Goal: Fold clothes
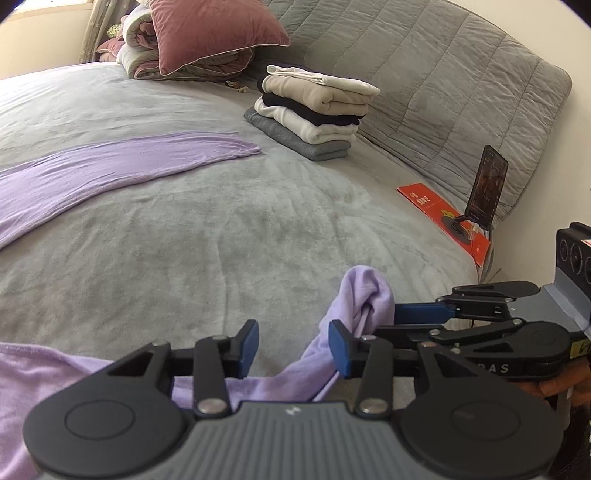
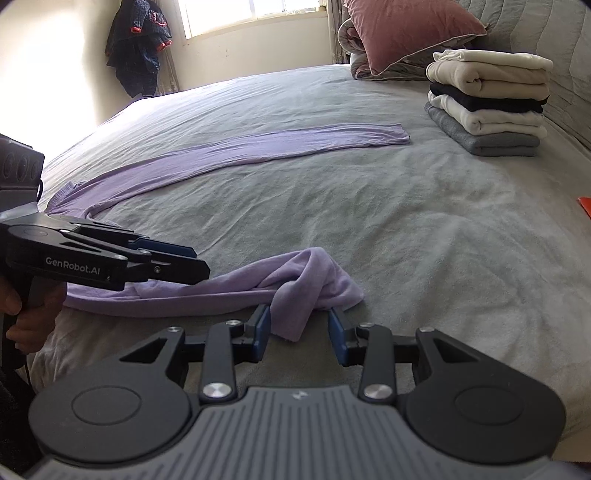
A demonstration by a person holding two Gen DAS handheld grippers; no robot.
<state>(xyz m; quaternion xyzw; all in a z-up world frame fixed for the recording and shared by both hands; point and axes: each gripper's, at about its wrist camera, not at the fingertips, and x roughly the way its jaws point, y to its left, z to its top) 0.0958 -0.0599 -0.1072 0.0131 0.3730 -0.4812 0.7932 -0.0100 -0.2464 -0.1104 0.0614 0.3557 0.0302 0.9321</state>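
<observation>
- The left gripper (image 1: pixel 291 347) is sitting nearest in its own view, jaws standing apart; a strand of the lilac garment (image 1: pixel 354 306) is passing between them and brushing the right pad, and no pinch is showing.
- The right gripper (image 2: pixel 300 334) is hovering low over the grey bedspread (image 2: pixel 424 236), jaws parted, with the bunched end of the lilac garment (image 2: pixel 314 280) hanging in the gap, neither pad pressing on it.
- Seen from the right wrist, the left gripper is reaching in from the left edge, its side reading "GenRobot.AI"; a hand (image 2: pixel 26 314) is gripping its handle.
- Seen from the left wrist, the right gripper is coming in from the right, showing the partial letters "DAS" on its body.
- The garment's other long strip is lying flat farther out, running across the bed toward the right.
- At the right edge of the bed a red booklet (image 1: pixel 436 210) with unreadable print is lying under a phone (image 1: pixel 487 184) that is standing upright on a stand.
- Farther back a stack of folded clothes (image 2: pixel 487 103) is resting near the quilted grey headboard (image 1: pixel 443 74).
- Farthest, a mauve pillow (image 2: pixel 410 33) is leaning on rolled bedding, and dark clothing (image 2: pixel 138 48) is hanging beside the window (image 2: pixel 251 14).
</observation>
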